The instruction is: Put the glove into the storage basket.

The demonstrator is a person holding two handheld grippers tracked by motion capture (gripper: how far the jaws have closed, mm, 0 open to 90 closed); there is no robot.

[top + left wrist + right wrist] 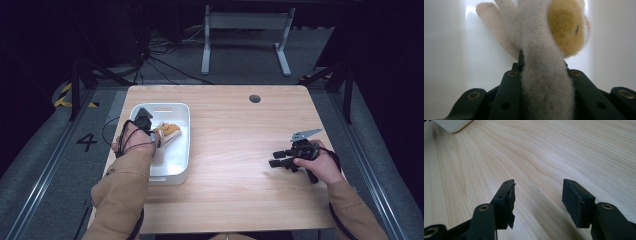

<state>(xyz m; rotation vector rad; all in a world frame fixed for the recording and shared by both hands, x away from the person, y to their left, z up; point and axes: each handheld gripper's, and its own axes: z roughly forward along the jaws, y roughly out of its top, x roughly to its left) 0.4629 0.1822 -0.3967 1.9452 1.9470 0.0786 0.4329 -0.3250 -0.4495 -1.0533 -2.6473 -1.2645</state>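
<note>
Pale wooden tabletop sits in a dark room, with grey floor and a white desk frame behind it. On the table's left part stands a white rectangular plastic bin, and inside it hangs the soft toy: a fuzzy white plush figure with a yellow round patch, seen from above as a white and yellow bundle.

The left gripper is clenched on the toy's long white middle, which fills the gap between the two black jaws in the left gripper view; a limp white limb trails off towards the bin's wall.

Judging by its nap and the way it sags, the toy is light, soft and squashy, not fragile and not slippery; the pile gives the pads plenty to bite. A hold on the thick body is safer than one on a thin limb, which would probably stretch or let the toy swing.

The right gripper rests well apart on the bare wood at the table's right side, its jaws spread with nothing between them.

Nothing else crowds the toy. The bin's walls are the only real obstacle: they stand close on both sides of the left gripper, so a dangling limb could catch on the rim. A small dark round hole near the far edge is out of the way.
</note>
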